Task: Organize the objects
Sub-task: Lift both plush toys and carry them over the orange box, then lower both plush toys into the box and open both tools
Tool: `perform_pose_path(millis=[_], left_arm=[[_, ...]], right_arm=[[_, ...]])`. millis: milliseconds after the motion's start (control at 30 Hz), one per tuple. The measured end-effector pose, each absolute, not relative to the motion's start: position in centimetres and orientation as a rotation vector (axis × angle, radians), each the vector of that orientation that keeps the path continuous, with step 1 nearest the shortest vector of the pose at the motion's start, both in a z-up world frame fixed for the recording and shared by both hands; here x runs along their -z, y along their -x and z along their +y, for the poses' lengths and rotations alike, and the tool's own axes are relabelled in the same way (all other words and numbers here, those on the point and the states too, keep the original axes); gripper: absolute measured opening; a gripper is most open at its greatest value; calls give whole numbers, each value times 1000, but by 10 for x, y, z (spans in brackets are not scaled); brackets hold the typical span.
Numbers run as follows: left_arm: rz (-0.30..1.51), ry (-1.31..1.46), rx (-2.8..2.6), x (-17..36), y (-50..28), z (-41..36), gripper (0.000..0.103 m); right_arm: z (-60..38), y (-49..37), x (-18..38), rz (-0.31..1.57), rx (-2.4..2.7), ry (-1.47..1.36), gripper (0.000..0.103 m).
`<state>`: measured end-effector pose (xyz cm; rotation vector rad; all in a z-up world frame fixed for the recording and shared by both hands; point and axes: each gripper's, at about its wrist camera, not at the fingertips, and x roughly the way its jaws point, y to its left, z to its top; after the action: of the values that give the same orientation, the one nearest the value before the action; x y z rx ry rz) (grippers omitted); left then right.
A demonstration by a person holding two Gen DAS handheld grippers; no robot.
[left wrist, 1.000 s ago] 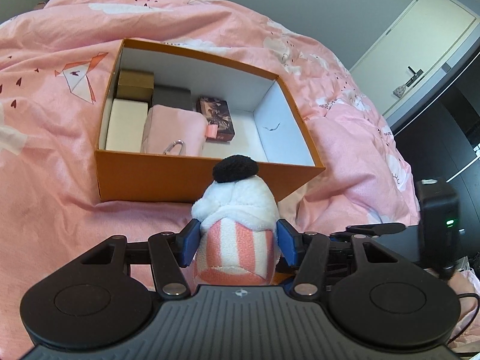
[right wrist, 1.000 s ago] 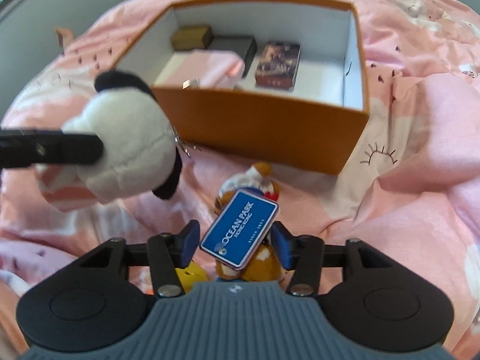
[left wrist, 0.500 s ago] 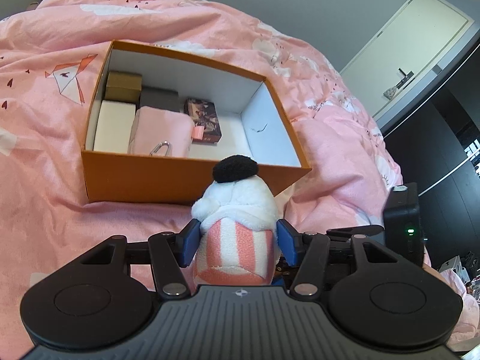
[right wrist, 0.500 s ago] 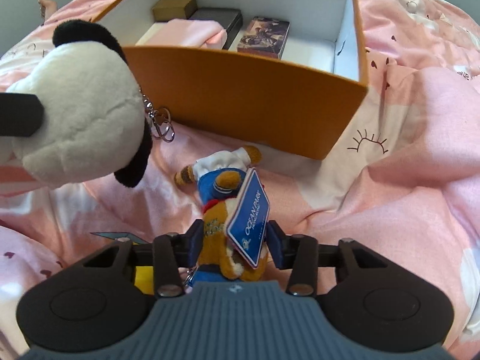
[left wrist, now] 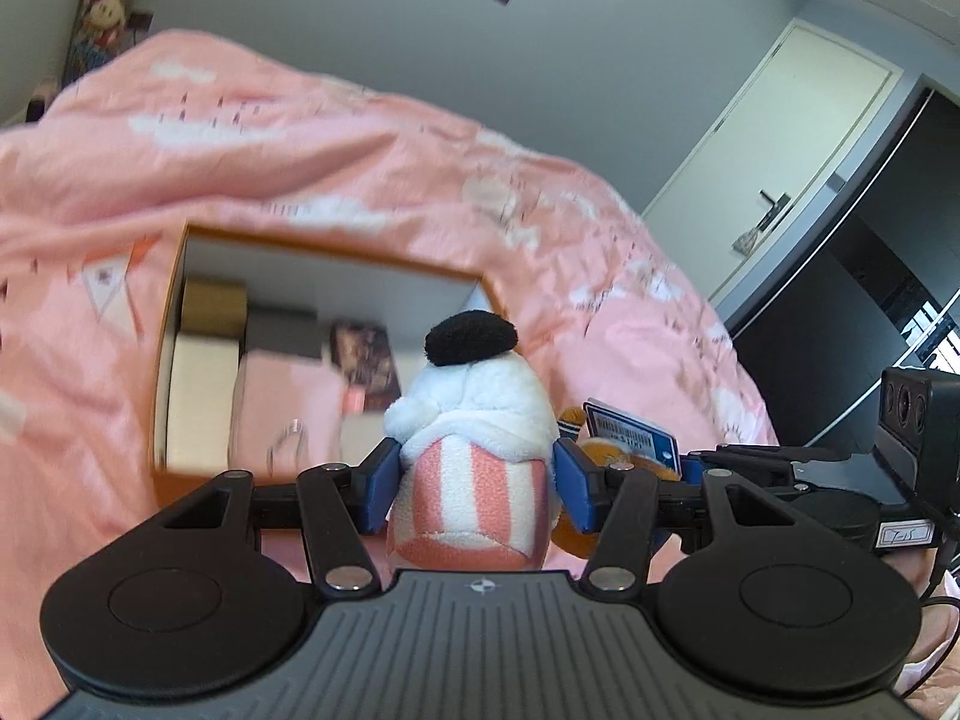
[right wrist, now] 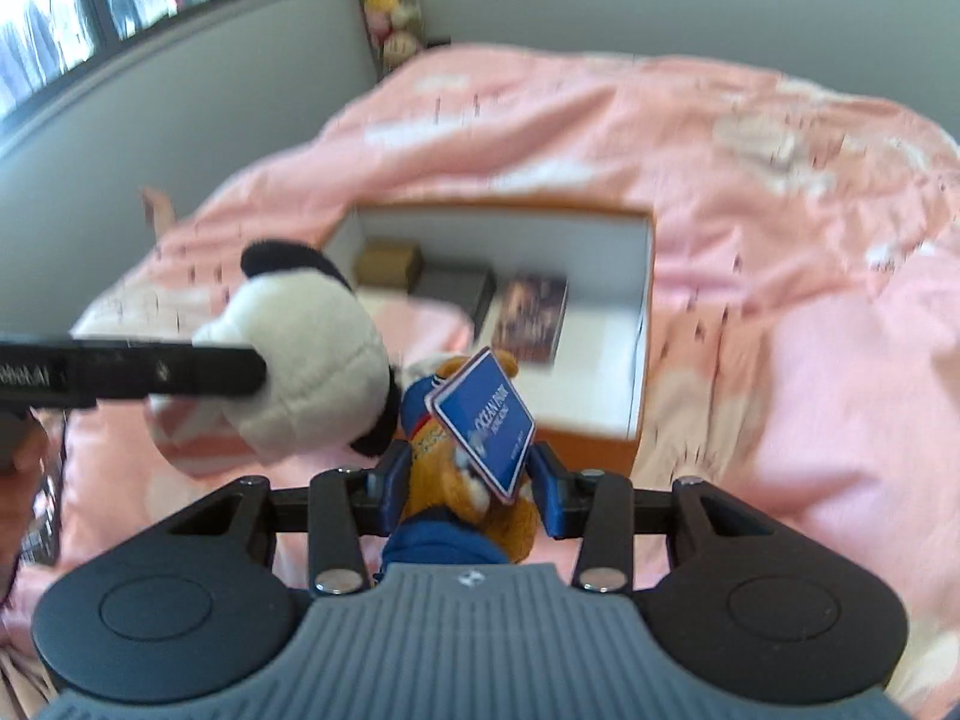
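Observation:
My left gripper [left wrist: 474, 483] is shut on a white plush toy [left wrist: 474, 420] with a black ear and a pink-and-white striped body. It hangs in the air in front of the orange box [left wrist: 180, 483]. My right gripper [right wrist: 471, 489] is shut on a small orange plush [right wrist: 480, 480] in blue clothes with a blue tag [right wrist: 486, 420]. That plush is lifted off the bed, near the front edge of the orange box [right wrist: 600, 450]. In the right wrist view the white plush toy [right wrist: 306, 360] floats to the left, held by the left gripper's dark fingers [right wrist: 156, 372].
The box lies on a pink quilt [left wrist: 300, 150] and holds a tan box [left wrist: 213, 306], a grey box [left wrist: 282, 330], a cream box [left wrist: 201, 402], a pink pouch [left wrist: 288, 414] and a dark picture pack [right wrist: 531, 318]. A white door [left wrist: 780, 138] stands right; plush toys [right wrist: 390, 6] sit in the far corner.
Both grippers have risen above the bed. The right gripper closed on the orange plush and lifted it off the quilt. The left still holds the white plush.

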<state>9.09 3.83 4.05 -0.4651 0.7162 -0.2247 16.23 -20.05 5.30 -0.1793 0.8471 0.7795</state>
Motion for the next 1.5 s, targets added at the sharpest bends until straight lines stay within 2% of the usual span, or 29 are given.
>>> perform_pose_path(millis=[300,633,1067,1167,1333,1500], left_arm=[[651,515,173,-59,-138,64,63],[830,640,117,17,-193,59,62],[1010,687,105,73,-226,42,64],[1012,667,112,77,-227,41,66],[1057,648,152,77,-224,41,76],[1033,597,180,59,-214,47,77]], right_arm=[[-184,-212,-82,767,-788,40,44],[-162,-272,-30,916,-671,16,44],[-147,-288,17,934,-664,200,43],[-142,-288,25,926,-675,231,42],[-139,-286,30,935,-694,276,43],[-145,-285,22,956,-710,273,42]])
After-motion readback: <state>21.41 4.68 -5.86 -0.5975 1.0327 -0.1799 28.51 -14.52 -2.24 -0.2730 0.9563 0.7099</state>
